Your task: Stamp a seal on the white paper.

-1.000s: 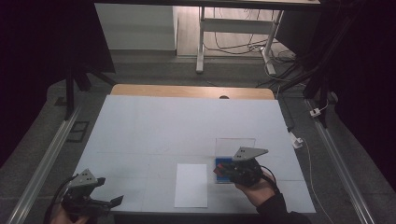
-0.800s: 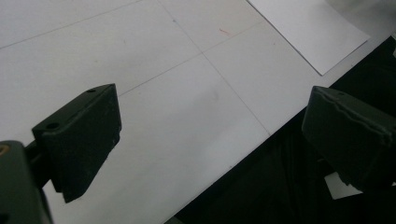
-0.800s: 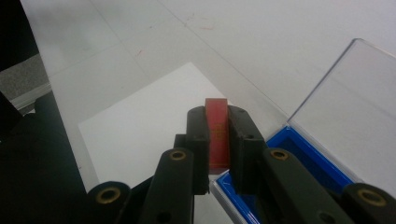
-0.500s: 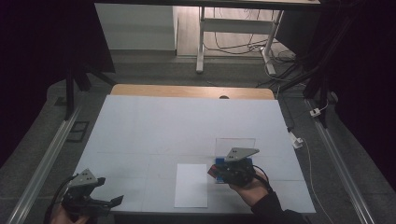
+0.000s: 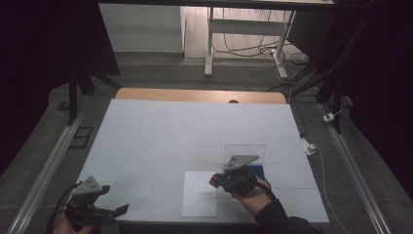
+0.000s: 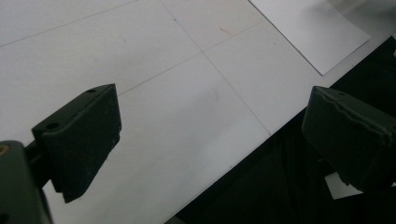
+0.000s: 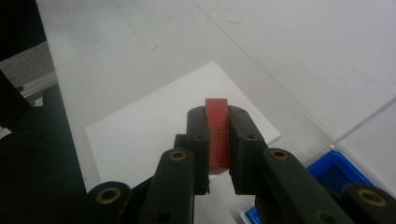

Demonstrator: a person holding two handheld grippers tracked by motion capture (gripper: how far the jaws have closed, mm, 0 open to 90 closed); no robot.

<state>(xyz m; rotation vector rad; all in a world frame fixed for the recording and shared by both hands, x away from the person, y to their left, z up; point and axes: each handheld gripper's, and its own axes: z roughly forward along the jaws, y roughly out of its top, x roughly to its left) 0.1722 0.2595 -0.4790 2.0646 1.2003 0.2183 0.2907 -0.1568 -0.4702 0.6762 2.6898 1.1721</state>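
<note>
block (image 7: pixel 217 132): looked like matt red plastic, smooth, with faint yellowish marks on one face
right gripper (image 7: pixel 217 109): black matt plastic jaws, brass-coloured metal rivets at the joints
left gripper (image 6: pixel 210 135): black matt pads, slightly rough; one pad's edge wavy and worn
plate (image 5: pixel 240 161): grey, flat, dull sheen, looked like metal or hard plastic
sheet (image 5: pixel 199 194): white paper, matt, smooth
table (image 5: pixel 195 131): white matt top, smooth, with thin seams and small red marks
far edge (image 5: pixel 199 95): light wood, smooth
tray (image 7: pixel 334 175): blue plastic, slight gloss
rail (image 5: pixel 46 170): grey metal, dull shine
</note>
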